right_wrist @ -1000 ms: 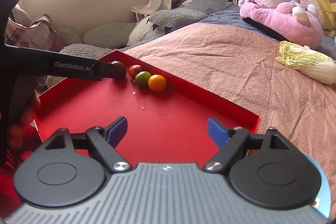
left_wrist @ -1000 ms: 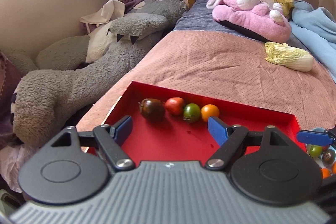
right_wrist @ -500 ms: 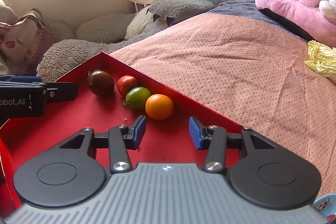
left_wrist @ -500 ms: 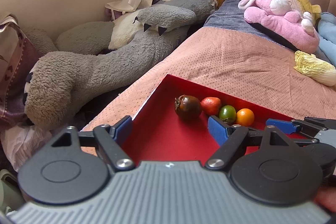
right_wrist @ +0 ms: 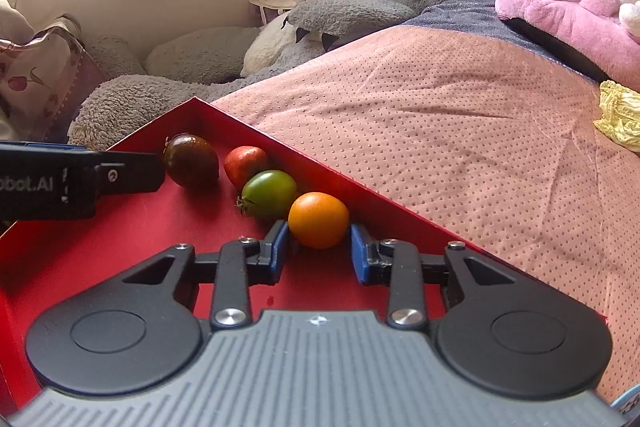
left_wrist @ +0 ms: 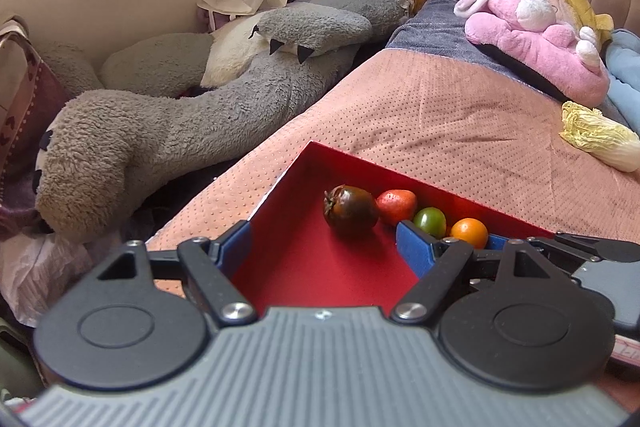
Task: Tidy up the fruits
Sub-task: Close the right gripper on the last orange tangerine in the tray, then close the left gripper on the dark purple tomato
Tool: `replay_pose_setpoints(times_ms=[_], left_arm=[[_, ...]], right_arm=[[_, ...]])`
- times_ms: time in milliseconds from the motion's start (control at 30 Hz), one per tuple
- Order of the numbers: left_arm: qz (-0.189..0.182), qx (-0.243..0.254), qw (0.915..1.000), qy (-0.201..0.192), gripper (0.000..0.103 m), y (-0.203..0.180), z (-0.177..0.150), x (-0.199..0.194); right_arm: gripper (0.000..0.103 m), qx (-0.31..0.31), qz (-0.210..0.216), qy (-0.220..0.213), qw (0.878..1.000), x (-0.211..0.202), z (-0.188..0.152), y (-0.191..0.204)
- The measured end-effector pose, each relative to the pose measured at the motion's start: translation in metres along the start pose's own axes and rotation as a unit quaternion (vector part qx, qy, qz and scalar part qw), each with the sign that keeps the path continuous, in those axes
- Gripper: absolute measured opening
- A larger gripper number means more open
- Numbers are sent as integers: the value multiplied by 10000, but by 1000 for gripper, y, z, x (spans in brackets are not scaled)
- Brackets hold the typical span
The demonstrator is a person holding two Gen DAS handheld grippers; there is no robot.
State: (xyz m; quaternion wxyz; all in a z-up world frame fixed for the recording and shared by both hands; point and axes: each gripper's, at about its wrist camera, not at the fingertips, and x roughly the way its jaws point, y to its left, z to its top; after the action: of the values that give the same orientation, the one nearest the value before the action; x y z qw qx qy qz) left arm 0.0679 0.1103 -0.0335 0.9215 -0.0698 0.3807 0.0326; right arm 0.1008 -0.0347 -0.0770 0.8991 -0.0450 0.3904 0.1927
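A red tray [right_wrist: 120, 219] lies on the pink bedspread. Along its far wall sit a dark brown tomato [right_wrist: 191, 159], a red tomato [right_wrist: 245, 166], a green tomato [right_wrist: 269, 193] and an orange fruit [right_wrist: 318, 219]. My right gripper [right_wrist: 318, 251] is open, its blue pads either side of the orange fruit, not clamped. My left gripper [left_wrist: 322, 247] is open and empty over the tray's left part, just short of the dark tomato [left_wrist: 351, 211]. The same row shows in the left wrist view: red [left_wrist: 397, 205], green [left_wrist: 430, 221], orange [left_wrist: 469, 231].
A large grey plush [left_wrist: 200, 115] lies left of the bed. A pink plush [left_wrist: 536, 39] and a napa cabbage [left_wrist: 600, 139] lie on the bed at far right. The left gripper's body [right_wrist: 60, 183] reaches into the tray's left side.
My right gripper has moved forward and narrowed around the orange fruit. My left gripper has shifted left and slightly closer to the dark tomato.
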Motion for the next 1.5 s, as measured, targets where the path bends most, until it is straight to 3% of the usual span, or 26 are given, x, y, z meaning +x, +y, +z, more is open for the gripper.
replay_pose_setpoints(times_ms=[300, 633, 733, 867, 1000, 1133, 1500], left_arm=[[202, 94, 9994, 269, 80, -10, 4, 30], [315, 376, 9984, 264, 80, -22, 7, 47], [224, 430, 9985, 235, 75, -24, 8, 48], [-43, 459, 9987, 233, 52, -26, 8, 46], [-49, 483, 9986, 197, 40, -28, 8, 44], [-315, 311, 9987, 257, 39, -24, 9, 41], [-371, 336, 9986, 138, 39, -21, -1, 20]], right_arm=[[38, 110, 106, 4, 9999, -37, -20, -9], [38, 29, 281, -103, 9995, -70, -31, 0], [38, 35, 270, -107, 9996, -76, -34, 0], [38, 69, 235, -90, 9997, -82, -38, -1], [38, 77, 189, -87, 9998, -90, -43, -1], [38, 103, 140, -112, 9998, -99, -47, -2], [38, 211, 73, -132, 9997, -123, -62, -5]])
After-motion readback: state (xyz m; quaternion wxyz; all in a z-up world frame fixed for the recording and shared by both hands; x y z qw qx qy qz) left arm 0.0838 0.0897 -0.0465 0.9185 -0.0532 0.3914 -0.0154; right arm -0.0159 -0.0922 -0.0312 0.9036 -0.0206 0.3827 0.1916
